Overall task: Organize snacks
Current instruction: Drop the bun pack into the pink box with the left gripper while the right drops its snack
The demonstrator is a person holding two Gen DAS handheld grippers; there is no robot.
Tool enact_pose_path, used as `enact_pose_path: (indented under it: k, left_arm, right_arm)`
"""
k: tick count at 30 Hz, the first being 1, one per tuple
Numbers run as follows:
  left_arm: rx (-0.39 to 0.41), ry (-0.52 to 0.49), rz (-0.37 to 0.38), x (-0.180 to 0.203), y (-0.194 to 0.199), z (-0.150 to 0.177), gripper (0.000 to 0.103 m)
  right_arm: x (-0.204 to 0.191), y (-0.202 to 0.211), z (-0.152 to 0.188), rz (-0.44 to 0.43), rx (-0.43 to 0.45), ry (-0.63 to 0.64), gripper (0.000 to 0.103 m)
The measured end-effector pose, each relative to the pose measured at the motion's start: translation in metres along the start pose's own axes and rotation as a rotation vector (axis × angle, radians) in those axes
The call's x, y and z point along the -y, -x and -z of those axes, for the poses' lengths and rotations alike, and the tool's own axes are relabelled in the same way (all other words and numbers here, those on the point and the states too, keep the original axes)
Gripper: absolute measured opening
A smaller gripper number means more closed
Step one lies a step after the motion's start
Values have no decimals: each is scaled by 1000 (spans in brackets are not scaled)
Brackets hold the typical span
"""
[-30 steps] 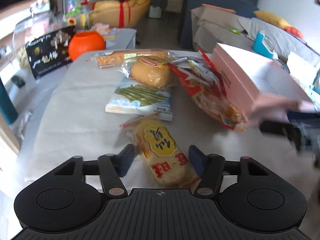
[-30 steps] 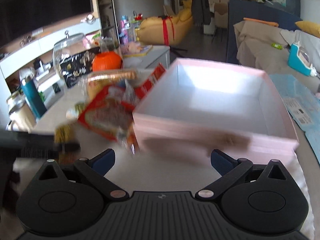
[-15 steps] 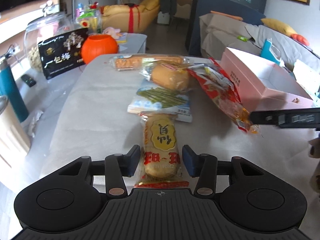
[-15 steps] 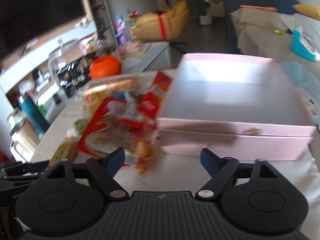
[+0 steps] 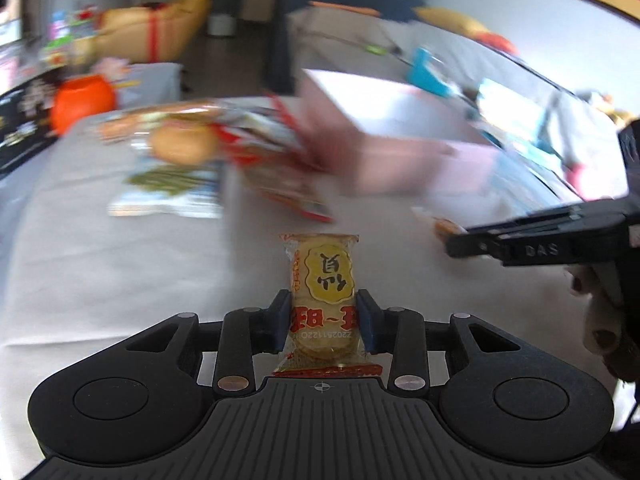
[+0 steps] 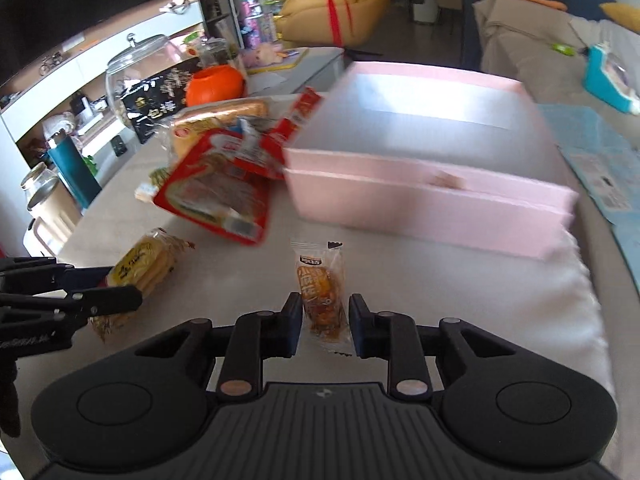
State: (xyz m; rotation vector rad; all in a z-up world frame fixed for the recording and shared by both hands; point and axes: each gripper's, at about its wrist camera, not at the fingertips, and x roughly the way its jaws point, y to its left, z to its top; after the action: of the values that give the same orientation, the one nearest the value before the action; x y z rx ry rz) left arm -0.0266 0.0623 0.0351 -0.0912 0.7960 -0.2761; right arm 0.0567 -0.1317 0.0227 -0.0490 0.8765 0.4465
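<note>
Early days: pink box (image 6: 424, 196) apparently empty, most packets heaped beside it on table (image 6: 460, 292). Left gripper (image 5: 323, 322) clamped on rice cracker pack (image 5: 325, 280); right gripper (image 6: 325, 322) nearly closed around small snack packet (image 6: 321, 288), contact unclear.

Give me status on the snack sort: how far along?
Early. Done: nothing visible in the pink box. In hand: left gripper shut on the rice cracker pack; right gripper brackets a small snack packet, contact unclear. Left: red bag, bread and green packet on the table.
</note>
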Motion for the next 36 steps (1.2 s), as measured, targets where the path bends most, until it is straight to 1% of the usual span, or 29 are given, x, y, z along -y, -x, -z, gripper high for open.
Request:
enact_pose_path:
  k: [2,5,7,8,10,13,15,16,17,18,19,20,21,22,24,25,26,29,31,32,33,34,36]
  left_arm:
    - [-20,-35,12,13,-7,1,40]
    - [-43,-64,2,24,-17,2,40]
    - [-39,-72,7,28,-20,-5,40]
    - [-22,-75,20,29,-16,-11,40]
    - [26,-86,39,32,-7,-28,40]
    - [158,-92,75,35,5,-70,39]
    - [255,-58,102,34,1,-103,41]
    - [288,-26,132,30,-5,-119,43]
    - [288,1,166,25,-18,-136,47]
    - [252,28,182,19,-36,-152,47]
    - [211,60,179,12,-53,-165,44]
    - [191,85,163,5,-65,-171,43]
    - [189,102,140,-2,-71,-175,43]
    - [198,111,111,-8,-76,-178,43]
    - [214,110,35,-21,-82,-180,43]
    - [201,109,0,-25,-87,-179,43]
    - [165,111,-31,-31,-96,-179,43]
    - [64,118,-50,-43,-126,-171,43]
    - [34,111,-59,-45,-139,-164,43]
    - [38,94,-62,-44,-142,-161,42]
    - [44,72,-63,-42,-142,-159,28]
    - [42,52,-60,-38,-141,-155,20]
    - [37,36,-42,-35,-135,-146,20]
  right_arm:
    - [6,6,7,19,1,-5,25]
    - [12,13,18,30,2,-6,25]
    - [12,15,20,27,0,-5,25]
    - [14,18,19,24,3,-8,25]
    - [18,29,12,18,42,-20,25]
    - [29,55,-13,42,170,-33,25]
    - [35,67,-39,65,260,-36,25]
    - [39,70,-55,75,295,-42,25]
    - [41,69,-69,81,323,-51,25]
    - [46,66,-84,85,351,-64,26]
    - [51,61,-97,95,358,-79,42]
    - [56,53,-109,120,350,-106,70]
    - [60,47,-114,134,347,-127,77]
    - [63,42,-117,138,338,-139,78]
    - [64,36,-110,110,313,-132,78]
    - [64,34,-104,98,309,-123,78]
    - [61,31,-96,96,301,-110,78]
    - [54,19,-74,76,253,-69,78]
    - [47,12,-64,61,227,-63,78]
    - [43,10,-60,53,218,-60,78]
    - [40,9,-57,46,210,-56,78]
    - [37,7,-53,42,203,-52,78]
    - [31,4,-49,31,188,-43,78]
